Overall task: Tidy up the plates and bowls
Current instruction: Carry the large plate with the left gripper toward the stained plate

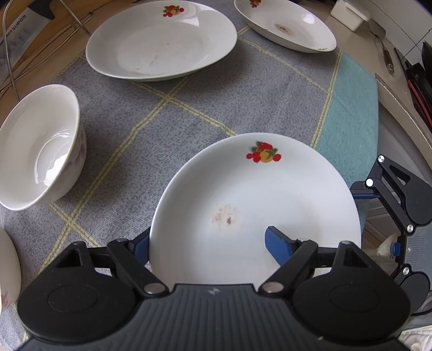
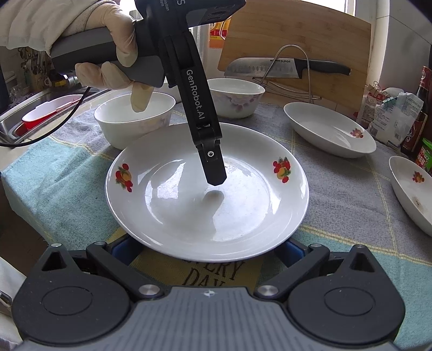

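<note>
A white plate with fruit decals (image 1: 256, 205) (image 2: 208, 194) sits on the grey checked cloth. My left gripper (image 1: 210, 244) straddles its near rim, one blue finger (image 1: 278, 244) inside the plate and the other outside and under the rim, jaws apart. In the right wrist view the left gripper's finger (image 2: 213, 167) points down into the plate. My right gripper (image 2: 206, 249) is open, its blue fingers at the plate's near rim and below it. Two more decal plates (image 1: 162, 40) (image 1: 286, 24) lie beyond. A white bowl (image 1: 37, 145) stands at the left.
Two bowls (image 2: 135, 118) (image 2: 235, 94) stand behind the plate, two deep plates (image 2: 329, 129) (image 2: 413, 189) at the right. A knife (image 2: 286, 67), wire rack and cutting board (image 2: 297, 40) stand at the back. A sink (image 2: 40, 110) is at the left, packets and bottles at the right.
</note>
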The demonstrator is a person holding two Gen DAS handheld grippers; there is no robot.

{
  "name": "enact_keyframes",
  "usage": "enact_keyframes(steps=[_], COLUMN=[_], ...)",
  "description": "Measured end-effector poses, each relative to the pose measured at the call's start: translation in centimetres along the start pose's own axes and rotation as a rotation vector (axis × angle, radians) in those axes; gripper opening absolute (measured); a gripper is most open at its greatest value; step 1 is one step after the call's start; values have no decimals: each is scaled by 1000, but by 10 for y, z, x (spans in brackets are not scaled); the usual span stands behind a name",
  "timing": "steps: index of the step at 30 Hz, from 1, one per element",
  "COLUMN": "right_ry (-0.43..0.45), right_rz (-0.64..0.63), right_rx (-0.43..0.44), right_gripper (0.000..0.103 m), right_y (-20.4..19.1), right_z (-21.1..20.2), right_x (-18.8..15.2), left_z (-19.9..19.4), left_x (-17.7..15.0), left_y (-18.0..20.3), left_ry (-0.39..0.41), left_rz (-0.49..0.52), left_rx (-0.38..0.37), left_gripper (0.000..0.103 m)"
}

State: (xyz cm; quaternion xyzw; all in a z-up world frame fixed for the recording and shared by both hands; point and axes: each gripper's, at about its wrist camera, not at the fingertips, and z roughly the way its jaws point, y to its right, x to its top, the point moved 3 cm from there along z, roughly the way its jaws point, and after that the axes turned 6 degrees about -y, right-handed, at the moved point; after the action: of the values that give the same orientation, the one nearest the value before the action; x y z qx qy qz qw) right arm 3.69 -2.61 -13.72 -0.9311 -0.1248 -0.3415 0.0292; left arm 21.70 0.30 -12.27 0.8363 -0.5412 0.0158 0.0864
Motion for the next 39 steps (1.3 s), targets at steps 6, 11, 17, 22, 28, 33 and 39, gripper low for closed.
enact_keyframes(steps=[6, 11, 17, 22, 28, 33, 39], right_ry=[-1, 5, -9, -17, -17, -19, -24], right_rz=[11, 18, -9, -14, -28, -43, -70], right_rx=[25, 44, 43, 55, 70, 89, 100], right_gripper=[103, 103, 103, 103, 103, 103, 103], right_y=[2, 5, 9, 15, 22, 32, 42], right_z=[0, -3, -3, -3, -4, -6, -9], right_x=[0, 3, 2, 0, 2, 2, 3], left_z=[1, 0, -3, -6, -9, -11, -13], left_x=[0, 1, 3, 6, 10, 16, 25], left_y=[-1, -1, 0, 3, 4, 7, 11], left_ry=[-5, -8, -1, 4, 6, 8, 13], left_rz=[-17, -37, -52, -55, -66, -80, -94], left_rx=[2, 5, -13, -21, -28, -37, -40], left_gripper=[84, 84, 84, 84, 84, 84, 84])
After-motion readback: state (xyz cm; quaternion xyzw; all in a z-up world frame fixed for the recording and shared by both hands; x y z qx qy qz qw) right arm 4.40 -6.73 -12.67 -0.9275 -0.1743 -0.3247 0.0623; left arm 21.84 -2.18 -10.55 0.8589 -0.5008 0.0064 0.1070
